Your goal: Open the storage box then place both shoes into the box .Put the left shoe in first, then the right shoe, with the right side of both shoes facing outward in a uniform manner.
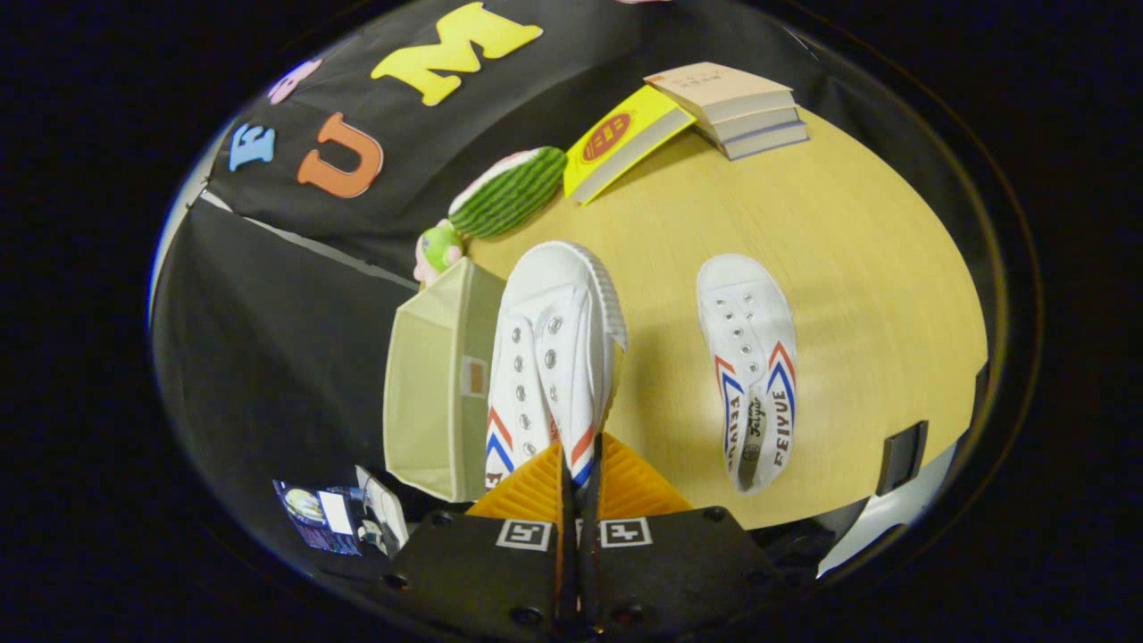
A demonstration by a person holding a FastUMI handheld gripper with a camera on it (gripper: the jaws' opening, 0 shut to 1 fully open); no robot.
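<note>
**Shoe pinched by heel, hanging beside box**

Tool (579,464) nearly closed, fingers pinching the heel edge of the held shoe (554,357), only a thin gap left between them. Held shoe pointing away from the fingers, toe up and forward, eyelets and red-blue chevron stripes facing the camera. Looking lifted off the counter (848,268), though contact with it hard to judge.

Storage box (438,384), pale cloth, sitting just beside the held shoe, on its left, at the counter's edge. Box side wall facing the camera; whether open or closed, cannot tell.

Second shoe (750,366) lying flat on the counter, well apart from the held shoe, on its right, toe pointing away, opening and printed insole nearer the fingers.

Beyond the held shoe's toe: striped green plush (507,191) lying near the booth wall, small green and pink toy (439,250) just behind the box. Farther off past the plush, yellow book (625,143) leaning against a stack of books (737,112).
</note>
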